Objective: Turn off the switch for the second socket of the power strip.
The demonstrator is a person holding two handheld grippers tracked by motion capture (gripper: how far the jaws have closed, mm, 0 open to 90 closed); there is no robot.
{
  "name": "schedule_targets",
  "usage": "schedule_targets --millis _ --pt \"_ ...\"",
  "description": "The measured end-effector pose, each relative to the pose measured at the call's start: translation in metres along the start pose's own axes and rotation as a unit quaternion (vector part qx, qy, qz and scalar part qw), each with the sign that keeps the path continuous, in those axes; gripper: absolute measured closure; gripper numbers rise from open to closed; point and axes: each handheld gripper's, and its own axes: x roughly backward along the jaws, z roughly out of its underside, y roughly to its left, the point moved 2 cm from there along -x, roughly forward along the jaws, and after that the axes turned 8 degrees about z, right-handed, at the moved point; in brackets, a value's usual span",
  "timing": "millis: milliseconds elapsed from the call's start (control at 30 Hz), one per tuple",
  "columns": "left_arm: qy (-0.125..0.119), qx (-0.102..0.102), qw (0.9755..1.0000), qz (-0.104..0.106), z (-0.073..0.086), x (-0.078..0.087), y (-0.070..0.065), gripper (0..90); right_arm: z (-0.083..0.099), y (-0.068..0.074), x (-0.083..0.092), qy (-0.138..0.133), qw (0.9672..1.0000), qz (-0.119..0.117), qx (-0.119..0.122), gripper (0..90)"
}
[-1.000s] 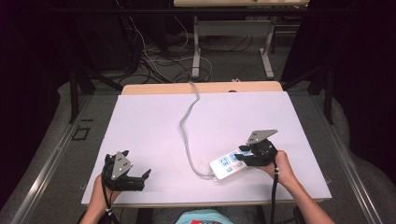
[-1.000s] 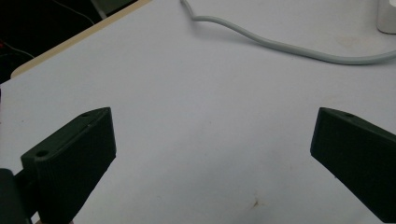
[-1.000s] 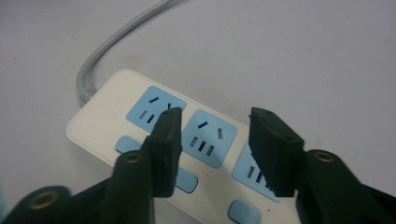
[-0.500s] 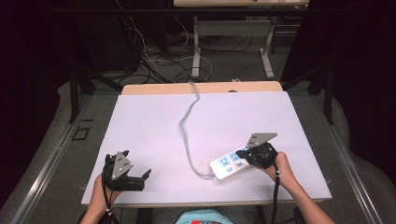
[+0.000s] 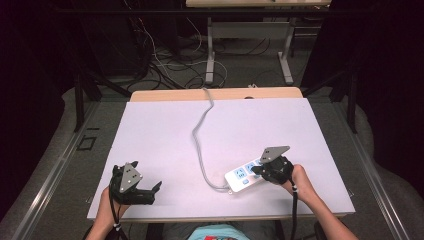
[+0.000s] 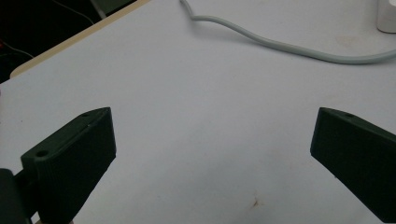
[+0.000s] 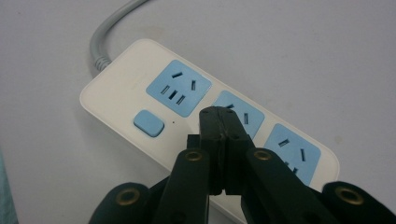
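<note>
A white power strip (image 5: 242, 175) (image 7: 140, 100) with blue sockets and a blue switch (image 7: 148, 122) lies flat on the white table, right of centre near the front. Its grey cable (image 5: 200, 140) (image 6: 289, 49) runs back over the far edge. My right gripper (image 5: 256, 170) (image 7: 218, 116) is just above the strip's middle socket, jaws shut together with nothing between them; they have just closed. At the front left my left gripper (image 5: 156, 187) (image 6: 210, 154) rests on the table, open and empty, pointing right.
The white table top (image 5: 165, 130) sits on a wooden table whose edge (image 5: 170, 95) shows at the back. Past it are desk legs (image 5: 211, 55) and loose cables (image 5: 165, 65) on the floor. A person's hands (image 5: 300, 180) hold both grippers.
The right gripper's jaws have closed over the power strip and it has shifted slightly. The left gripper has stayed still.
</note>
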Motion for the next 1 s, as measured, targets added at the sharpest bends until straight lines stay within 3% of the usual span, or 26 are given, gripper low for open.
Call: schedule_targets --millis 67,467,1000 --pt "0.003 0.0 1.0 0.002 -0.0001 0.0005 -0.0001 0.0 0.0007 0.0002 -0.001 0.007 0.9999 -0.009 0.005 90.0" --pt "0.001 -0.002 1.0 0.001 0.0 -0.0001 -0.0001 0.0 0.0038 0.0002 -0.0069 0.026 0.9995 -0.011 0.01 90.0" --pt "0.005 -0.005 1.0 0.003 -0.0002 -0.0011 -0.0009 0.0 0.0069 0.0 -0.0078 0.02 0.9996 -0.007 -0.021 90.0"
